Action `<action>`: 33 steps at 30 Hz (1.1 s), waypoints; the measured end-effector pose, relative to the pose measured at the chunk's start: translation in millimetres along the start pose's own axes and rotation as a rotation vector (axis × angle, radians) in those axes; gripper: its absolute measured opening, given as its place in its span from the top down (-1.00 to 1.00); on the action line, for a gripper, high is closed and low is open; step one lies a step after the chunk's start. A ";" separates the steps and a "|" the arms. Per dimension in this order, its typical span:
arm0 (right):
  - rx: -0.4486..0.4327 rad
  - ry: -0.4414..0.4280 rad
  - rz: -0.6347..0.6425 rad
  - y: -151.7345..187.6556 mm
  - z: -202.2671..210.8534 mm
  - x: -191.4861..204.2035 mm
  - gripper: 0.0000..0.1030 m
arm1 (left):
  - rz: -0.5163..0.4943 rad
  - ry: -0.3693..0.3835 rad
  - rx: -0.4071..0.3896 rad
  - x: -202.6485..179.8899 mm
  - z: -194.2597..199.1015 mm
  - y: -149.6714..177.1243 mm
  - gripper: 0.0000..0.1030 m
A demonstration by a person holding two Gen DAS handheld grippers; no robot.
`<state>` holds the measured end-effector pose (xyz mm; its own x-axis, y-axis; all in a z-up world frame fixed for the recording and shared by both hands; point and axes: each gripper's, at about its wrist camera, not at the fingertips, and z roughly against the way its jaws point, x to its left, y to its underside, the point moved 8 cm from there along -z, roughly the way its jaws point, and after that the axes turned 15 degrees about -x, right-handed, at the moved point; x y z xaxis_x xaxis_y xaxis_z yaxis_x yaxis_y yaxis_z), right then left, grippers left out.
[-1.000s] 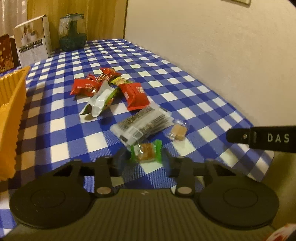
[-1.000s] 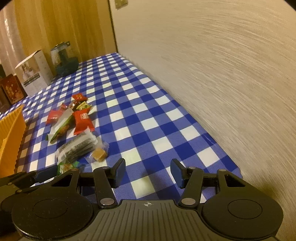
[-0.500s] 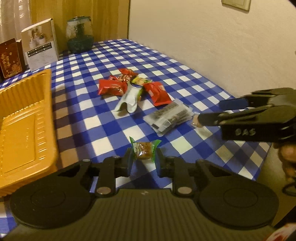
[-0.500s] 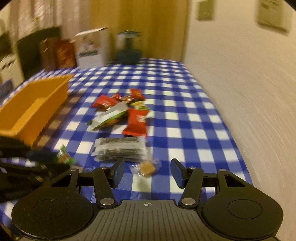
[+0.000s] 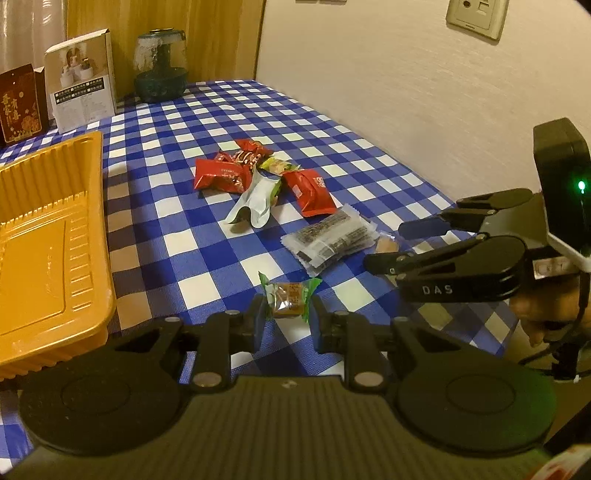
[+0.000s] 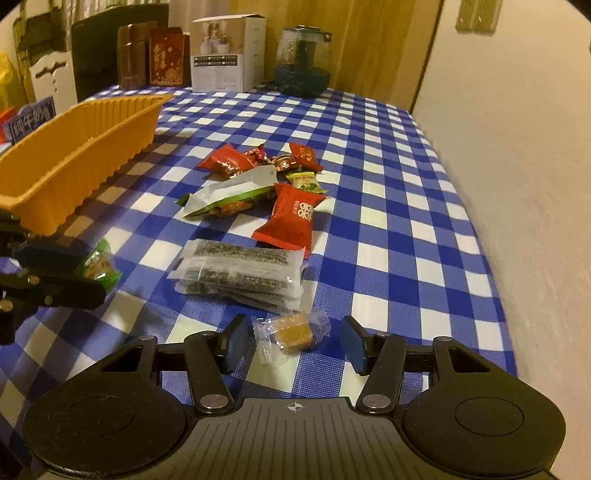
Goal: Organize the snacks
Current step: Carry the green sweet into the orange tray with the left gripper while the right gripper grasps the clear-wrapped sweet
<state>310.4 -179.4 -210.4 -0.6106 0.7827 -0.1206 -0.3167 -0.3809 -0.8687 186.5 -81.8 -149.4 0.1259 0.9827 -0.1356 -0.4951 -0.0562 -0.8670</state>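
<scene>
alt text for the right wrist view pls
The right hand-held gripper hangs open around a clear-wrapped brown candy on a blue checked tablecloth. Beyond lie seaweed packs and red snack packets; an orange tray stands left.

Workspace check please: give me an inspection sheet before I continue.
Surface: blue checked tablecloth, flat.
Job's things: orange tray, no snacks seen inside; green-wrapped candy; clear-wrapped candy; dark bar packs; red packets in a loose pile.
Clutter: boxes, glass jar at far edge.
Grippers: left gripper shut on green-wrapped candy; right gripper open around clear-wrapped candy.
Cables: black cord beside right gripper.
Surroundings: wall socket.
</scene>
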 end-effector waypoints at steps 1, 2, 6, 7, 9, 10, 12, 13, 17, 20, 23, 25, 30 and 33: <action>0.002 -0.010 -0.016 -0.3 0.0 0.2 0.17 | 0.004 -0.001 0.000 0.6 0.1 -0.4 0.58; 0.004 -0.014 -0.030 -1.1 0.6 1.0 0.18 | 0.006 -0.001 -0.001 0.8 0.3 -0.9 0.58; 0.011 0.003 -0.038 -3.1 3.2 4.1 0.25 | 0.008 -0.001 -0.005 -0.2 0.8 -2.5 0.58; 0.011 0.002 -0.045 -3.1 3.7 4.4 0.29 | 0.007 0.000 -0.006 0.0 1.2 -2.5 0.58; 0.013 0.005 -0.055 -3.1 5.2 5.1 0.30 | 0.009 -0.001 -0.006 0.8 1.5 -2.2 0.58; 0.012 0.005 -0.058 -2.8 5.5 5.6 0.30 | 0.009 -0.001 -0.007 0.2 1.6 -2.2 0.58; 0.011 0.006 -0.071 -2.7 7.4 6.3 0.32 | 0.011 -0.002 -0.010 0.9 2.8 -2.9 0.58; 0.010 0.007 -0.085 -3.2 9.0 6.1 0.32 | 0.013 -0.001 -0.013 1.3 3.7 -4.3 0.58; -0.019 0.024 -0.100 -10.2 16.1 7.4 0.32 | 0.015 -0.002 -0.031 3.1 8.2 -11.5 0.58; -0.052 0.030 -0.102 -21.1 21.9 13.8 0.32 | 0.017 -0.004 -0.041 6.0 12.7 -17.3 0.58; -0.087 0.035 -0.109 -33.9 27.1 23.3 0.32 | 0.020 -0.011 -0.053 12.5 19.2 -25.4 0.58; -0.113 0.039 -0.124 -43.6 30.8 30.0 0.32 | 0.019 -0.020 -0.063 19.3 25.1 -32.5 0.58; -0.172 0.019 -0.173 -69.7 39.6 54.9 0.32 | 0.011 -0.051 -0.081 44.2 43.3 -51.1 0.58; -0.208 -0.013 -0.198 -88.5 42.7 76.3 0.32 | 0.009 -0.079 -0.090 65.7 56.4 -63.9 0.58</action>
<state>260.8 -107.0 -122.2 -0.5615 0.8248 0.0663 -0.2759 -0.1110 -0.9548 177.8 -3.6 -75.9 0.0522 0.9927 -0.1083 -0.4164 -0.0769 -0.9059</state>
